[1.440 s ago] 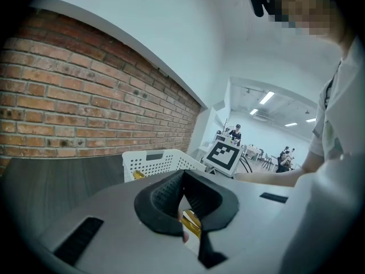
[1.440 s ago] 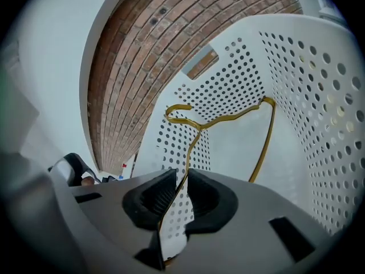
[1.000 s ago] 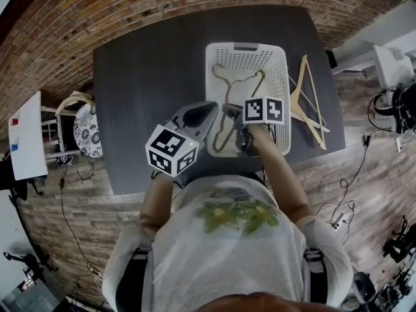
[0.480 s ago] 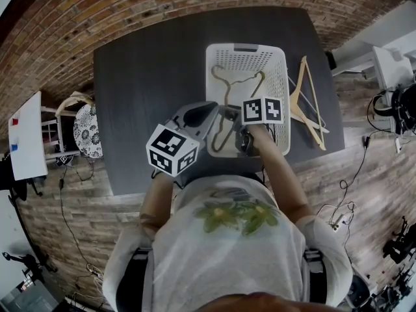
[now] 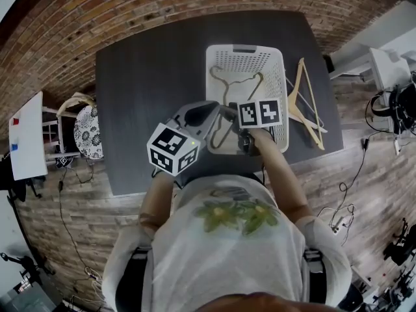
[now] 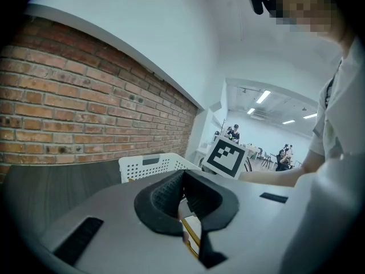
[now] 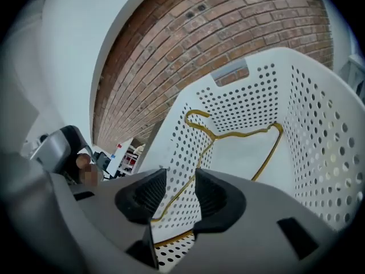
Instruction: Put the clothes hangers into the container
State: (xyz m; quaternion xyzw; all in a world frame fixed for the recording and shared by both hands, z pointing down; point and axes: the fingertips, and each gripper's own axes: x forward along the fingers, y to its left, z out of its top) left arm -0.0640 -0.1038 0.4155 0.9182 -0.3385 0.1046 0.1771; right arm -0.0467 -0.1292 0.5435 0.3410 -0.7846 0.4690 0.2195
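— What colour is the laundry basket at upper centre showing?
— It is showing white, peppered with small round holes. The slim hanger inside is gleaming mustard yellow.
— And to its right?
— The wooden hangers are looking pale tan on the charcoal-grey table. The brick wall above is running red-brown.
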